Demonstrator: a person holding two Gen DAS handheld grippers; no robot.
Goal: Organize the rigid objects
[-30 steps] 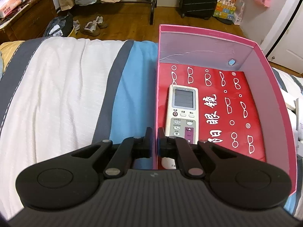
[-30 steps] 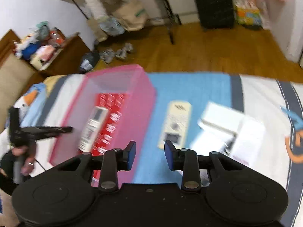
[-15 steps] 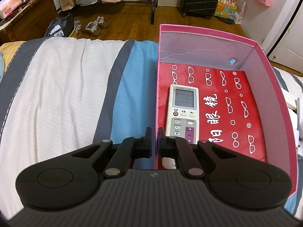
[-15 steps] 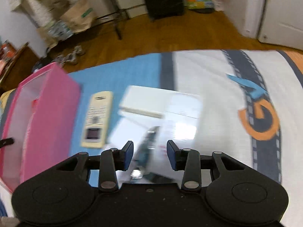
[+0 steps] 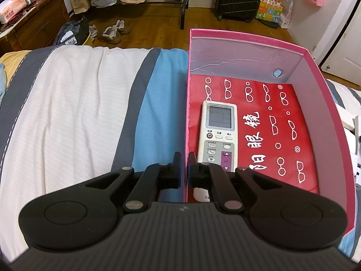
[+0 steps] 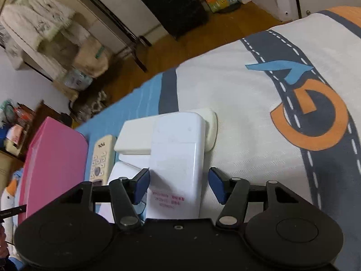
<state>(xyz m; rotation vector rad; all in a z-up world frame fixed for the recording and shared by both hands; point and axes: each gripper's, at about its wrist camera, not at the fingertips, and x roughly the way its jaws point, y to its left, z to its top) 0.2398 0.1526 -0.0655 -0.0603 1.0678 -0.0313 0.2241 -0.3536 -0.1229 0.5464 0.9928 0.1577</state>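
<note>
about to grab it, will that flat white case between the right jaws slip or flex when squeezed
The white case looks like smooth hard plastic, so probably stiff but somewhat slippery. It lies partly on other white items, so it may rock as the right hand-held gripper, jaws just opening around it, closes.

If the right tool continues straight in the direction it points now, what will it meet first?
Most likely the white rectangular device lying on the bedsheet. The right tool stands open with the device's near end between its pads, not yet pressed. How much depth remains is unclear.
</note>
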